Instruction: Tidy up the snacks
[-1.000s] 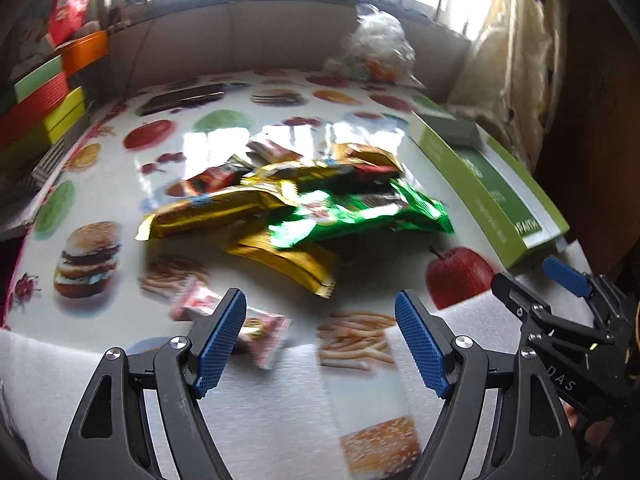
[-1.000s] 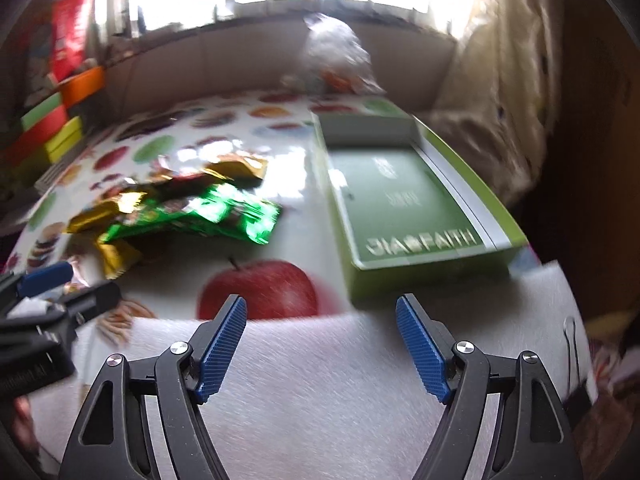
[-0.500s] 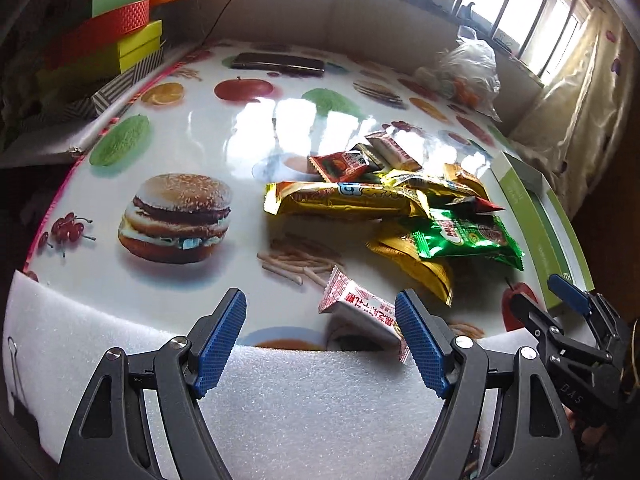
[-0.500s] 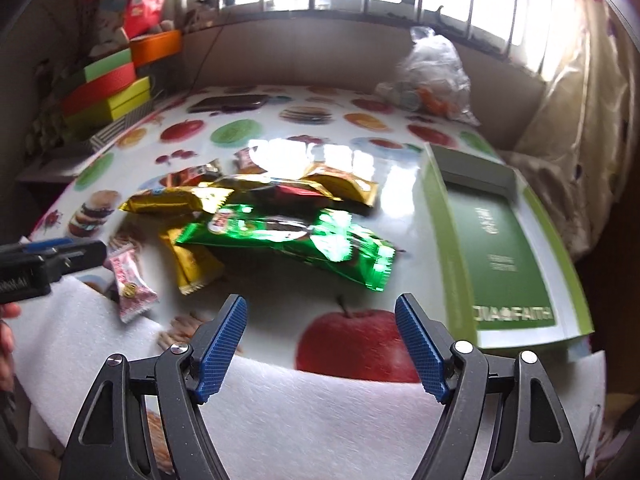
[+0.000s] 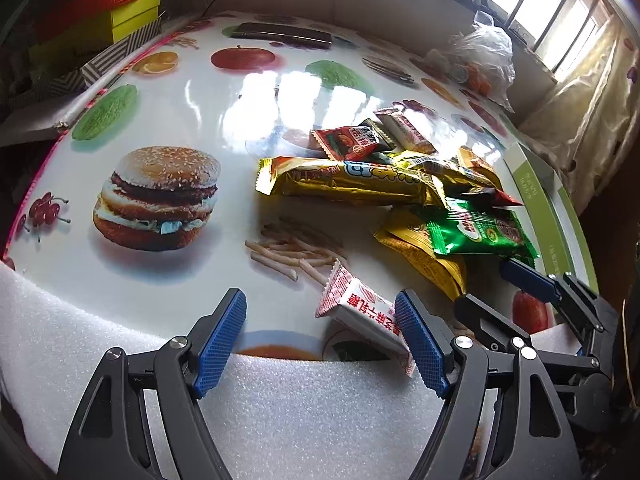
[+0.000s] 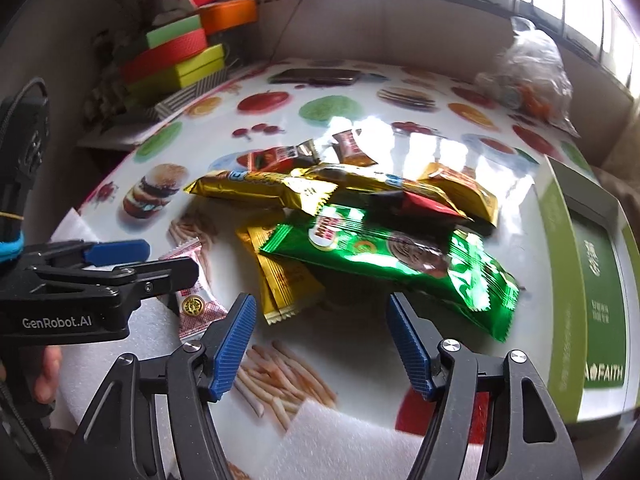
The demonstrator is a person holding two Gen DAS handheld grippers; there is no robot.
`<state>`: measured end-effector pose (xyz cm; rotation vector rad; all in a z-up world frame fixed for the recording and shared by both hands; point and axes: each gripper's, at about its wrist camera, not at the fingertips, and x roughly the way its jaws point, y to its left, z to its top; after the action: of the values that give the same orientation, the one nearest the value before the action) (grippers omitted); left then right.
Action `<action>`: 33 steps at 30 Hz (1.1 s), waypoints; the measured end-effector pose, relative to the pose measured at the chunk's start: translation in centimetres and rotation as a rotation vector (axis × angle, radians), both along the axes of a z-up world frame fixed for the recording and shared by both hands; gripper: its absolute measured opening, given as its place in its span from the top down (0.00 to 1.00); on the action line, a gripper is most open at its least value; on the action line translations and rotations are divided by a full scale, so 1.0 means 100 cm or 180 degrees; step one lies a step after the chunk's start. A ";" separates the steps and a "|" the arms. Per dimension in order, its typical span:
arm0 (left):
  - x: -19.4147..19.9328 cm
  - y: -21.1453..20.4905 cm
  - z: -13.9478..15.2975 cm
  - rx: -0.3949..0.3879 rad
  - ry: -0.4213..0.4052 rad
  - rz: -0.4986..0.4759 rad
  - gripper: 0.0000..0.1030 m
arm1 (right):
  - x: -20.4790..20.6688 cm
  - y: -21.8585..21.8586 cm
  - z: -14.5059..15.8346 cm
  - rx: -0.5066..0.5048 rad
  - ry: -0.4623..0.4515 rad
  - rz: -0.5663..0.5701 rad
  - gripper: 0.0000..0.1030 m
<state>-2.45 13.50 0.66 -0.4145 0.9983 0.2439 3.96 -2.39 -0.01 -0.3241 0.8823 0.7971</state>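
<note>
A pile of snack packets lies mid-table on the food-print cloth: a long gold one (image 5: 348,180), a green one (image 6: 400,260), a yellow one (image 6: 280,284) and small red ones (image 5: 348,142). Apart from the pile lies a small red-and-white packet (image 5: 360,312), just inside the right finger of my left gripper (image 5: 320,340), which is open and not pressing it. My right gripper (image 6: 320,332) hovers low before the green and yellow packets; its jaws are closing with only bare table between them. Each gripper shows in the other's view: the right gripper (image 5: 480,286) and the left gripper (image 6: 172,258).
An open green box (image 6: 596,280) lies along the table's right side. Stacked coloured boxes (image 6: 176,60) stand at the back left, beside a dark flat object (image 6: 316,76). A plastic bag (image 6: 528,76) sits at the back right. White foam sheet (image 5: 280,400) covers the near edge.
Both grippers have swung left towards the pile. The red-and-white packet now lies by the left gripper's right finger. The right gripper's jaws have narrowed.
</note>
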 end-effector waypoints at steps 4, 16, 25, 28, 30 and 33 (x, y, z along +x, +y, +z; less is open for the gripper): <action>-0.001 0.005 0.001 0.0089 -0.0001 0.0030 0.29 | 0.005 0.009 -0.005 -0.0069 0.0039 0.0105 0.43; -0.010 0.017 0.001 -0.0059 0.0018 0.0130 0.29 | 0.011 0.026 -0.009 0.0074 0.0151 0.0196 0.67; -0.009 0.005 0.007 -0.0211 0.0012 0.0052 0.29 | 0.008 0.010 -0.004 0.0152 0.0134 0.0018 0.74; -0.004 -0.002 0.004 -0.0272 0.0041 -0.0022 0.29 | 0.005 0.000 -0.001 0.0187 0.0133 -0.0045 0.74; -0.002 -0.004 0.002 -0.0306 0.0062 -0.0052 0.29 | 0.003 -0.007 0.001 0.0215 0.0119 -0.0098 0.74; 0.005 -0.009 0.004 -0.0238 0.0027 -0.0092 0.29 | -0.001 -0.016 0.006 0.0246 0.0077 -0.0177 0.75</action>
<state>-1.92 12.62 1.08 -0.4671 1.0233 0.1828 3.88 -3.99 0.58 -0.2214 0.8772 0.7829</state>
